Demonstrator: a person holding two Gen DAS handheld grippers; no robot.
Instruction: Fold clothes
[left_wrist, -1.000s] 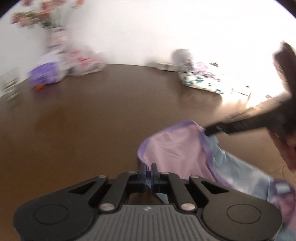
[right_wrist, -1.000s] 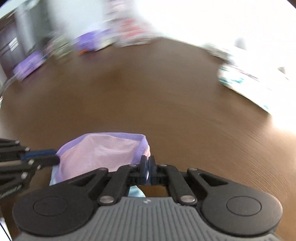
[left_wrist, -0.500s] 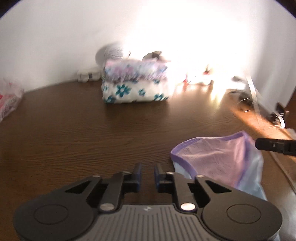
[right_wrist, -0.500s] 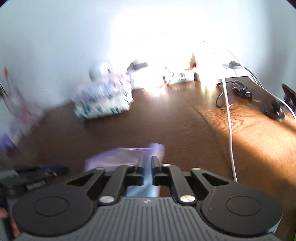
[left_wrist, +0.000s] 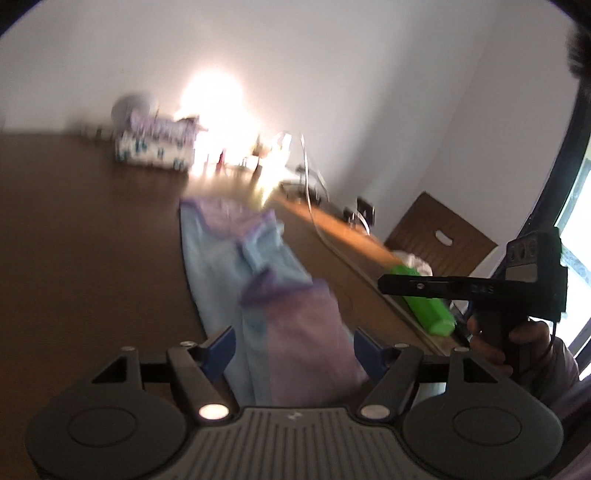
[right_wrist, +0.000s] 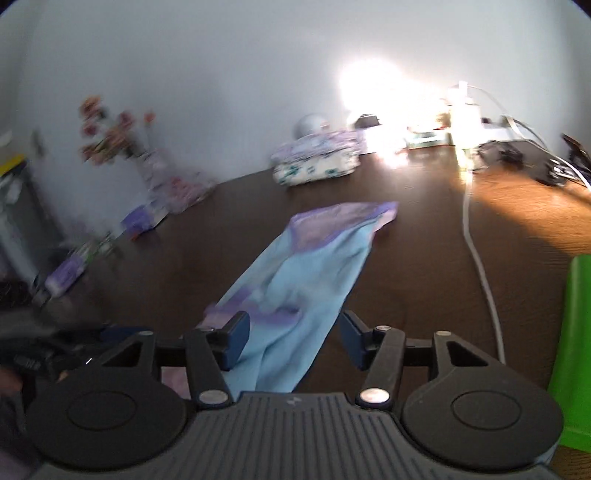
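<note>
A light blue garment with lilac trim (left_wrist: 240, 266) lies stretched out in a long strip on the dark wooden table (left_wrist: 74, 240); it also shows in the right wrist view (right_wrist: 306, 273). My left gripper (left_wrist: 293, 349) is open and empty, its jaws wide apart over the garment's near end. My right gripper (right_wrist: 293, 336) is open and empty over the near end too. The right gripper shows from the side in the left wrist view (left_wrist: 461, 286), held off to the right of the garment.
A stack of folded floral clothes (right_wrist: 317, 162) sits at the table's far edge by the wall. A white cable (right_wrist: 480, 266) runs along the right. A green object (right_wrist: 574, 350) stands at the right. A flower vase (right_wrist: 147, 162) and packets stand at the left. A wooden chair (left_wrist: 439, 236) is beyond the table.
Both grippers have opened wide and let go of the garment. They pulled back, and the garment now lies stretched out flat in front of them.
</note>
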